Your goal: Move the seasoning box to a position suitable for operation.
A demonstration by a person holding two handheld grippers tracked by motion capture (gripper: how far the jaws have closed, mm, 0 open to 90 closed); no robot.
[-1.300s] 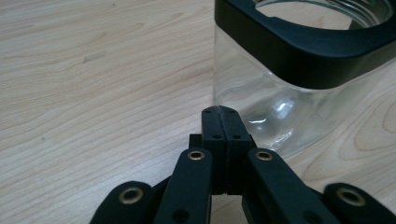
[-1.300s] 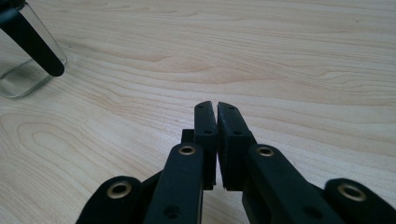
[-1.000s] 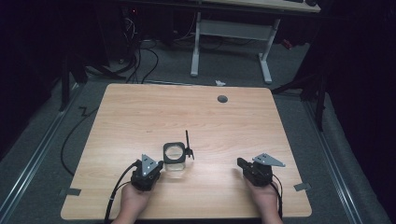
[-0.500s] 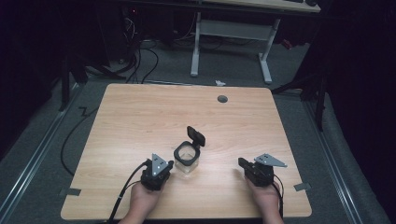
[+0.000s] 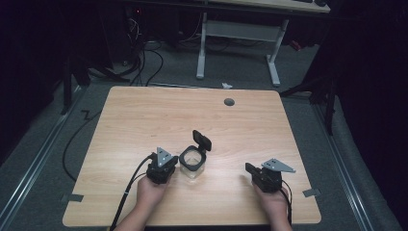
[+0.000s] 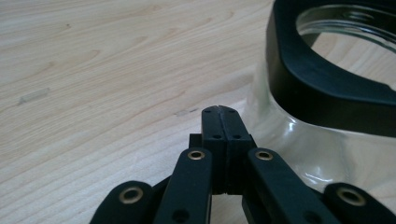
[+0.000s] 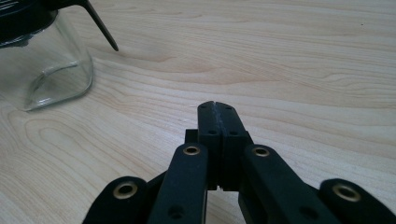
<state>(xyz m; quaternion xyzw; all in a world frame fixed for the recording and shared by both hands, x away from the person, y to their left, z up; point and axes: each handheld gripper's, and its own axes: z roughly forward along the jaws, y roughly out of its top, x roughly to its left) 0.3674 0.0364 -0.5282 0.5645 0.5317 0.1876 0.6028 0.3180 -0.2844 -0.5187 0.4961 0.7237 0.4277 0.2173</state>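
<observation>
While both tongs (image 6: 219, 112) (image 7: 215, 108) sit closed, the high view reveals the jar's (image 5: 192, 166) flipped-up lid (image 5: 202, 141).

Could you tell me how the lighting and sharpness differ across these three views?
High view: the table is lit, the surrounding floor very dark. Left gripper view: the wood is sharp, the jar slightly soft, with bright glints on its glass. Right gripper view: even light, the jaws soft and close.
</observation>
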